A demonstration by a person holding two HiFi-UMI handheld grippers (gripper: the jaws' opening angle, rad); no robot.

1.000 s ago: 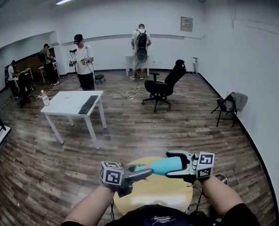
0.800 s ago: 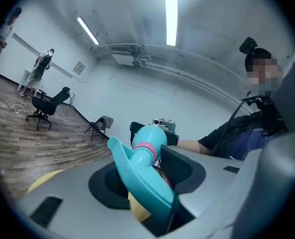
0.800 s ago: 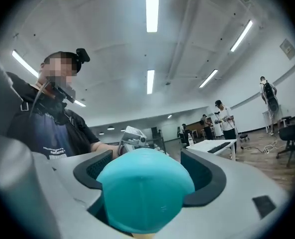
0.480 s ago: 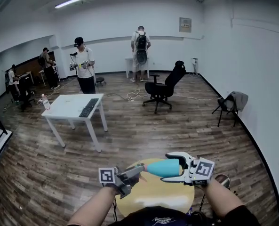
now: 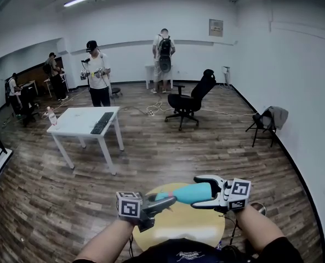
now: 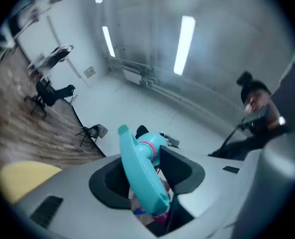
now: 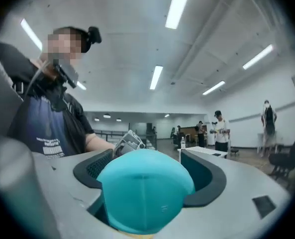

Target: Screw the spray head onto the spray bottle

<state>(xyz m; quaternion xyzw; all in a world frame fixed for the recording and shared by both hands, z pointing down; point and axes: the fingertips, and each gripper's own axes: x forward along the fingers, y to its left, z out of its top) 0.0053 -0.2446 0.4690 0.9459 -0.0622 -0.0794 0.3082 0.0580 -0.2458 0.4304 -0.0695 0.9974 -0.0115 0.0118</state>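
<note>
I hold a teal spray bottle [image 5: 192, 193] level above the round table, and my right gripper [image 5: 198, 194] is shut on its body. The right gripper view shows the bottle's rounded base [image 7: 145, 193] filling the space between the jaws. The teal spray head [image 5: 161, 196] sits at the bottle's left end. In the left gripper view the spray head [image 6: 142, 178] and its pink collar [image 6: 148, 151] lie between the jaws. My left gripper [image 5: 161, 203] is closing on the head, and its pads meet it.
A round yellow table [image 5: 184, 223] lies just below both grippers. Farther off stand a white table [image 5: 80, 122] with a keyboard, a black office chair [image 5: 189, 100] and a folding chair [image 5: 266, 122] with a cloth on it. Several people stand along the back wall.
Half a second ago the left gripper sat lower and further left with wider jaws. It has since come back up and closed round the spray head. The bottle and right gripper barely moved.
</note>
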